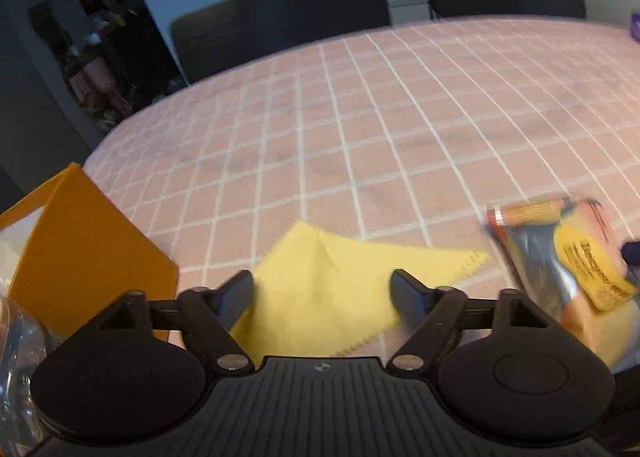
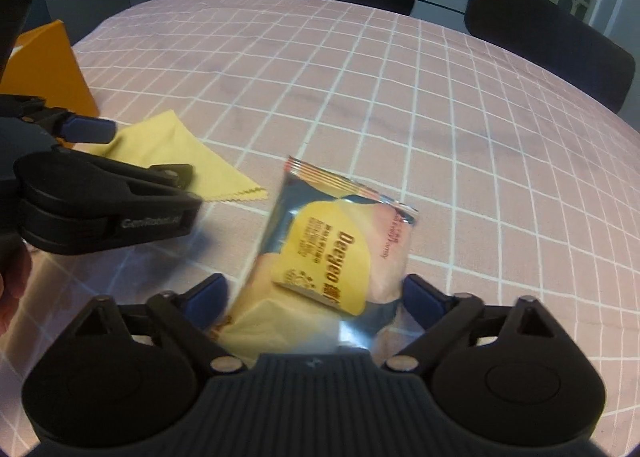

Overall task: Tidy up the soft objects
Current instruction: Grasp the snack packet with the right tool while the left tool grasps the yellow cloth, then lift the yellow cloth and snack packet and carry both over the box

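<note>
Two soft things lie on the pink checked tabletop (image 2: pixel 360 69): a yellow cloth (image 1: pixel 320 289) and a snack packet (image 2: pixel 340 253). Both tongs stand wide, the left tongs (image 1: pixel 324 293) over the cloth, the right tongs (image 2: pixel 316 297) around the packet, pressing nothing. Judging so, the grasping step begins; next, each must close gently.

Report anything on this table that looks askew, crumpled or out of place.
The yellow cloth lies unfolded with a raised crease, one pinked corner pointing at the snack packet. The packet sits slanted to the tablecloth grid, between the open right claw. Nothing looks spilled or torn.
</note>
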Demonstrator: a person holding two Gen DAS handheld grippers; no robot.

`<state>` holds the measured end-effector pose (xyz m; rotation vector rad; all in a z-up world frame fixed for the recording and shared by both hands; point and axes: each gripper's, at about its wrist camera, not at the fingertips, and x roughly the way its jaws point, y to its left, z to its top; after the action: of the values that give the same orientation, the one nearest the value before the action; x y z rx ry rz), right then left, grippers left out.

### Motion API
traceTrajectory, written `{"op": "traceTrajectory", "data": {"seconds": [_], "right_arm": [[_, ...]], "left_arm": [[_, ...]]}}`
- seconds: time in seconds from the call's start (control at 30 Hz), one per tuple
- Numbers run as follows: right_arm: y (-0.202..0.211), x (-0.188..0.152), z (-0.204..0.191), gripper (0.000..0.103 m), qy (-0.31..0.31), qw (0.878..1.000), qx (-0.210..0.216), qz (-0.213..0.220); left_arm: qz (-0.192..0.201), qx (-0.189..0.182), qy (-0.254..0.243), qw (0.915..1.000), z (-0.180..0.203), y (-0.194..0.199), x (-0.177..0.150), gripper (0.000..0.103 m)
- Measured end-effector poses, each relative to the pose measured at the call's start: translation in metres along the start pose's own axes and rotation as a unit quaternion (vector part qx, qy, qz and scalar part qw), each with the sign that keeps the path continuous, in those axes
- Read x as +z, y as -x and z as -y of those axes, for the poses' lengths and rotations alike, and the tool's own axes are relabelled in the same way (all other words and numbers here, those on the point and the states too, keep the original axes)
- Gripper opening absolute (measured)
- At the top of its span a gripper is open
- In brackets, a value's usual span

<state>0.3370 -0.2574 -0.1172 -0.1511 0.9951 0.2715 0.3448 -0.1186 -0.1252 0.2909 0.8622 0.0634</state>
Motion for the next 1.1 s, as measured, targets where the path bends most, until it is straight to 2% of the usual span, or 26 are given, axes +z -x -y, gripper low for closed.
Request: {"op": "traceTrajectory", "data": {"seconds": [0.13, 0.2, 0.27, 0.3, 0.57, 0.63, 0.83, 1.1], "right_arm": [[0.004, -0.002, 0.01, 0.079, 0.0, 1.0, 0.007, 0.005], [0.007, -0.004, 0.012, 0.073, 0.001, 1.0, 0.008, 0.006], [0.009, -0.006, 0.014, 0.071, 0.001, 1.0, 0.008, 0.005], [0.01, -0.007, 0.015, 0.071, 0.002, 1.0, 0.008, 0.006], [0.017, -0.013, 0.02, 0.068, -0.002, 1.0, 0.005, -0.002], [0.019, -0.014, 0.021, 0.067, -0.004, 1.0, 0.003, -0.005], [0.031, -0.025, 0.022, 0.063, -0.015, 1.0, 0.007, -0.012], [0.059, -0.047, 0.019, 0.058, -0.026, 0.999, 0.015, -0.022]], "left_arm": [[0.004, -0.014, 0.022, 0.9997, -0.006, 0.001, -0.004, 0.094], [-0.01, -0.05, 0.059, 0.997, -0.014, -0.003, -0.001, 0.08], [-0.025, -0.08, 0.091, 0.9923, -0.021, -0.005, 0.001, 0.062], [-0.026, -0.086, 0.092, 0.9916, -0.021, -0.005, 0.001, 0.06], [-0.006, -0.107, 0.071, 0.9917, -0.012, 0.004, -0.002, 0.016], [-0.002, -0.111, 0.057, 0.9921, -0.01, 0.006, -0.004, 0.01], [0.016, -0.155, 0.034, 0.9872, -0.003, 0.025, -0.025, 0.005], [0.068, -0.202, 0.026, 0.9766, -0.006, 0.077, -0.057, 0.005]]}}
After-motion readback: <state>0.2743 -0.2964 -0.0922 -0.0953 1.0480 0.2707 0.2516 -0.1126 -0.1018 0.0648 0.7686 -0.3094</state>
